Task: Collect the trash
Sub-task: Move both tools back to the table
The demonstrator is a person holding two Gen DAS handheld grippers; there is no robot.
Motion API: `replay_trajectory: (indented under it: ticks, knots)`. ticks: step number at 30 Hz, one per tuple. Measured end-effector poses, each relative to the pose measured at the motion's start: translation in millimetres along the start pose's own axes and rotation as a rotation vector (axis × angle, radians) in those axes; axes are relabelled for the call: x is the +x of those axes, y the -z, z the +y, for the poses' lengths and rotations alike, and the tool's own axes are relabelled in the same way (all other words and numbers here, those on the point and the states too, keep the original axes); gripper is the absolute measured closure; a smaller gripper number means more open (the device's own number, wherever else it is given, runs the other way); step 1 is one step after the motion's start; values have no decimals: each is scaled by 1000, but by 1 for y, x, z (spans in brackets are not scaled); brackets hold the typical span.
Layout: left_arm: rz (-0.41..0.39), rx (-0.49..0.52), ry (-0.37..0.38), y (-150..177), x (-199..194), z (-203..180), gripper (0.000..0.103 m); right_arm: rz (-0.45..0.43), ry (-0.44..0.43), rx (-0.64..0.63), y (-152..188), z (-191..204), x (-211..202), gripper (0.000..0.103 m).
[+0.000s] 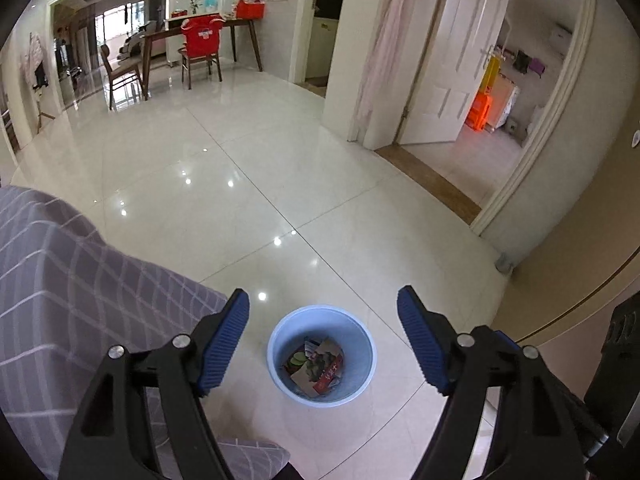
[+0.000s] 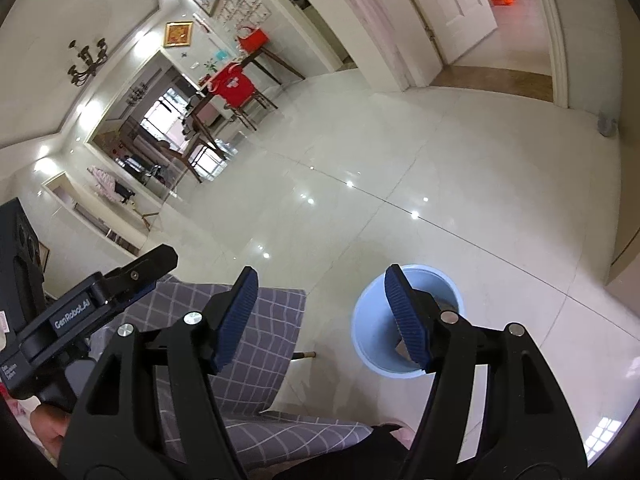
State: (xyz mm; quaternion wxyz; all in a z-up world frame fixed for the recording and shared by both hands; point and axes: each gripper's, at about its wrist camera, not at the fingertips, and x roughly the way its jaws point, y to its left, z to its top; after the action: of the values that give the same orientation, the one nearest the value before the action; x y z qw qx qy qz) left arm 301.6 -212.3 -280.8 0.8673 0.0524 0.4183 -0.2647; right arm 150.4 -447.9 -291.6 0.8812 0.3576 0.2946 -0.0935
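Nearest the lens, left gripper [image 1: 323, 334] spread wide, nothing between the blue pads [image 1: 226, 342]; right gripper [image 2: 320, 316] likewise apart and empty. Just below, pale blue bin [image 1: 280, 376] on white floor tiles [image 1: 248, 184], crumpled wrappers [image 1: 318, 366] inside. Beside it, grey checked seat [image 1: 60, 288]. Farther off, dining table [image 1: 192, 34] and white door [image 1: 452, 60].

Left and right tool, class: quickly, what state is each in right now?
Left tool: open, holding nothing, above the light blue plastic bin with wrappers inside.
Right tool: open, holding nothing.
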Motion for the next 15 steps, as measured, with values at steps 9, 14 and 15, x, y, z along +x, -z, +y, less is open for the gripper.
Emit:
replay_trajectory:
  ticks: [9,14,15]
  knots:
    - [-86,-91,-98,9,-94,64,27,5,-105,-141,10,89,-14,37]
    - [-149,-184,-190,21,-154,124,24,52,-203,-273,34,173,-9,36]
    - [-162,-213,-212,25,-168,141,24,63,-220,-293,40,188,-8,35]
